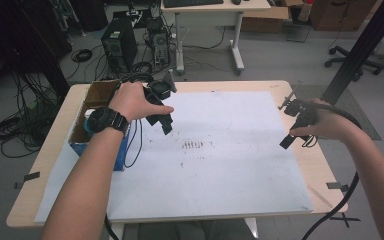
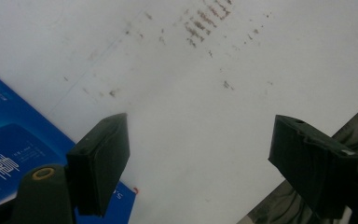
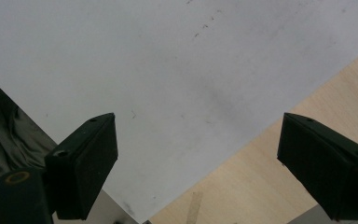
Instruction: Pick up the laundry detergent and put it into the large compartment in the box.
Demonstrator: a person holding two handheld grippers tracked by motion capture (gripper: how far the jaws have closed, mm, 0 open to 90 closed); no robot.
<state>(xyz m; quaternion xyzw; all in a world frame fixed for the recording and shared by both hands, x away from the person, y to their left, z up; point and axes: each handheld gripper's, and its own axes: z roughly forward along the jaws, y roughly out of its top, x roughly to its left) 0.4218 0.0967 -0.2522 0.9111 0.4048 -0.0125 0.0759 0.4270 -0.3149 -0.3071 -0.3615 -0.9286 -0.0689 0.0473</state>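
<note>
1. High view: the left gripper (image 1: 166,125) is held above the white sheet (image 1: 220,165), just beside the open cardboard box (image 1: 97,97) at the table's left edge. The left hand (image 1: 132,101) covers most of the gripper body, so the jaw gap cannot be read here.
2. High view: the box interior is largely hidden behind the left forearm and a black wristwatch (image 1: 107,120); its contents cannot be made out. Its blue side (image 1: 121,155) is partly visible below the wrist.
3. High view: the right gripper (image 1: 286,142) hovers at the sheet's right edge, well apart from the left one. The right hand (image 1: 325,125) wraps it; the jaws appear small and dark, and their spacing cannot be judged here.
4. High view: faint dark smudges (image 1: 195,145) mark the sheet's centre. The wooden table (image 1: 330,170) is cut off at the bottom.
5. Left gripper view: the jaws stand apart with nothing between them, above the bare sheet (image 2: 191,116). The blue box (image 2: 9,149) is cut off at the lower left; its printed text is too small to read.
6. Right gripper view: the jaws stand wide apart and empty, over the sheet's (image 3: 168,70) edge and the bare table (image 3: 261,186). Dark fabric at the left edge is unidentifiable.
</note>
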